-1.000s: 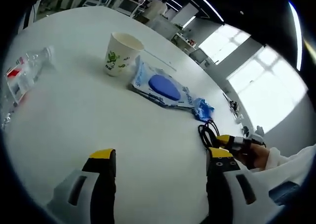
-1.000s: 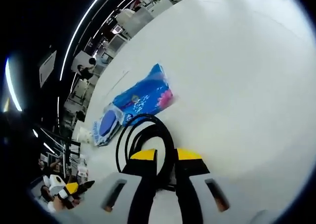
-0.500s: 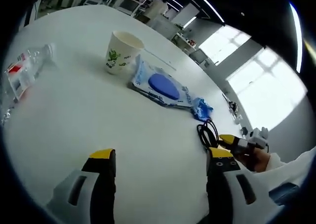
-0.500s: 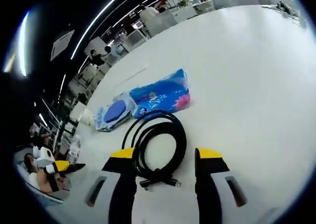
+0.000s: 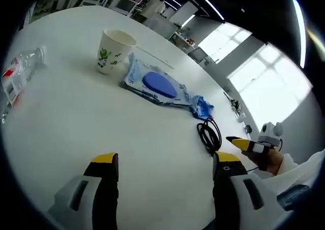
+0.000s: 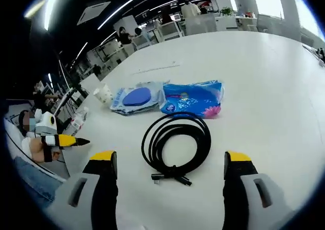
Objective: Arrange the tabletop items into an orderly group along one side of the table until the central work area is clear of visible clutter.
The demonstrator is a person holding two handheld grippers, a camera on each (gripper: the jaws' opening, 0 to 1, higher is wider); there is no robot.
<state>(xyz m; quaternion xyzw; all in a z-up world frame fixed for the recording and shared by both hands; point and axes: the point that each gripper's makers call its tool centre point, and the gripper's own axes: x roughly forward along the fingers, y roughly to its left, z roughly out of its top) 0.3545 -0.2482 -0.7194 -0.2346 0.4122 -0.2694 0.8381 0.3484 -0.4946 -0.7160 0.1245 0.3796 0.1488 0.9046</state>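
Now the right gripper (image 6: 168,161) has let go of the black cable (image 6: 176,143); its jaws are wide apart. Left gripper (image 5: 165,164) jaws gape too, over bare table (image 5: 76,118), cup (image 5: 111,51) and wipes pack (image 5: 155,85) beyond.

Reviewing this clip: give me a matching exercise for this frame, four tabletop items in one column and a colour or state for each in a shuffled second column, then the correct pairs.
Items:
1. paper cup
2. cable
3. water bottle
4. wipes pack

Descriptions:
A. black, coiled in a loop between the open right gripper's jaws
B. clear, lying on its side
C. white with green print, upright
D. flat, with a blue oval lid

Pairs: 1-C, 2-A, 3-B, 4-D
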